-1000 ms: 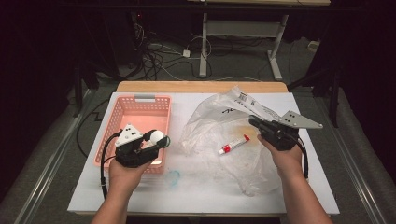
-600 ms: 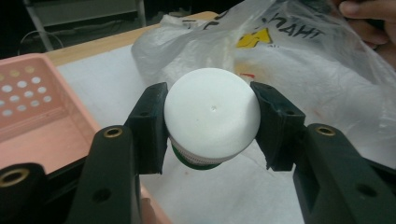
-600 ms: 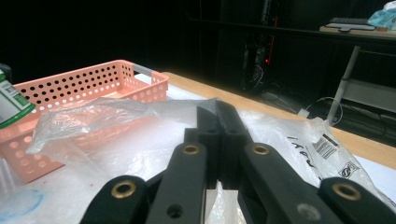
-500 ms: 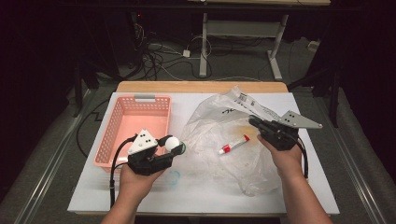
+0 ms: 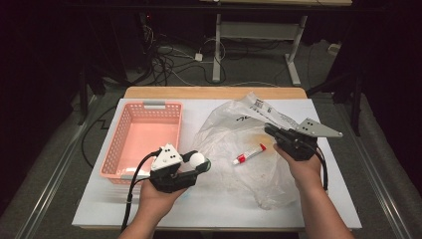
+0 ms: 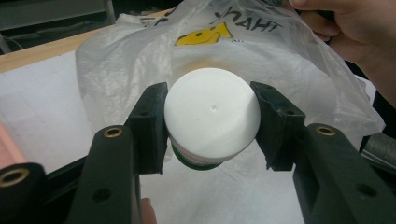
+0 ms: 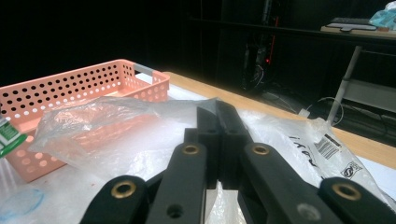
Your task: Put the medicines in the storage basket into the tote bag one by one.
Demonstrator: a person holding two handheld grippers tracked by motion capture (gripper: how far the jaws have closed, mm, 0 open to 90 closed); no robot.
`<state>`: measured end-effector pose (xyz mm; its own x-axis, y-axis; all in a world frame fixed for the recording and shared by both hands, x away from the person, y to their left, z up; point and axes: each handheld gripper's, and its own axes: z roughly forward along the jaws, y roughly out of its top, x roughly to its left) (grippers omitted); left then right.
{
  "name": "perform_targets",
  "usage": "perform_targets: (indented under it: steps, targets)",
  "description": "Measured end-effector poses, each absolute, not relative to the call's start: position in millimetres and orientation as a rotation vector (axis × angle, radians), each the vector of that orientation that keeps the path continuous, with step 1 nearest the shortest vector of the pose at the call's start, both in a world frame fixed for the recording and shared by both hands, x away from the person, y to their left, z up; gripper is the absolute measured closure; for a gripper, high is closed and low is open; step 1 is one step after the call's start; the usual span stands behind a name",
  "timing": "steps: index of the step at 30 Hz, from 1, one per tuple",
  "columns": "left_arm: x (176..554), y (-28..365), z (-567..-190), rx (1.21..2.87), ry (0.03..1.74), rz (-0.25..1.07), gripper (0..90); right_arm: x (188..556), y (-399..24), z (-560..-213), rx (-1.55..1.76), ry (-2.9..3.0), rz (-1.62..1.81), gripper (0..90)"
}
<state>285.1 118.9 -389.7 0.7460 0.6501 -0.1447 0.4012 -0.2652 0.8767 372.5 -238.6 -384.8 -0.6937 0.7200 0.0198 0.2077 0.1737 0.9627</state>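
My left tongs (image 6: 211,123) grip a white-lidded jar (image 6: 212,119), green at its base, above the bench (image 5: 298,209) between the pink basket (image 5: 144,137) and the plastic bag (image 5: 249,144); my right tongs (image 7: 218,114) are clenched, seemingly pinching the bag's edge.

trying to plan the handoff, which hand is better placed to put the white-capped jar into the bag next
Left. The left gripper already clamps the white-capped jar just in front of the plastic bag. The right gripper is shut on the bag's edge, apparently holding it up.
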Motion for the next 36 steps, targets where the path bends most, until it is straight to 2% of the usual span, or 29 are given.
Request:
perform_targets:
  steps: [20,31,36]
  targets:
    - [310.7,38.1,-400.1,1.968,0.719,0.243,48.6,372.4,-240.9,-383.8,0.875,2.003,1.551,90.0]
    - [332.4,-5.1,-417.5,2.013,0.684,0.235,48.6,372.6,-240.9,-384.0,0.873,2.007,1.553,90.0]
    - [344.9,-15.7,-429.2,2.007,0.71,0.192,48.6,372.9,-241.3,-383.8,0.878,2.0,1.557,90.0]
